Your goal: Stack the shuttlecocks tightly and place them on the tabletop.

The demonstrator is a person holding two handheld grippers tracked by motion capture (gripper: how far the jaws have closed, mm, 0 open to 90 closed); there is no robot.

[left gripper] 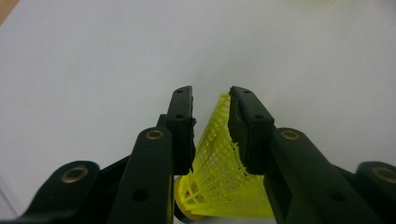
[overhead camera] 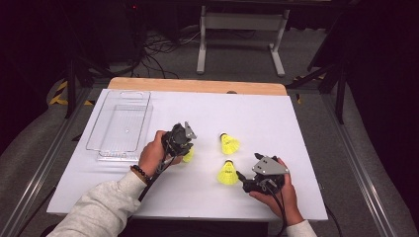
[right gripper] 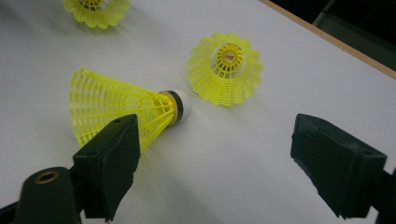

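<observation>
Three yellow plastic shuttlecocks lie on the white table cover. My left gripper points down over the left shuttlecock. Its mesh skirt sits between the jaws, brushing the right-hand jaw in the left gripper view, with a gap at the other; the skirt keeps its shape. My right gripper rests low at the front right, open wide with nothing between its jaws. Just ahead of it a shuttlecock lies on its side. Another shuttlecock lies farther back.
A clear plastic tray lies at the back left of the white cover. The table's wooden far edge shows beyond it. Past the table are floor cables and a white stand.
</observation>
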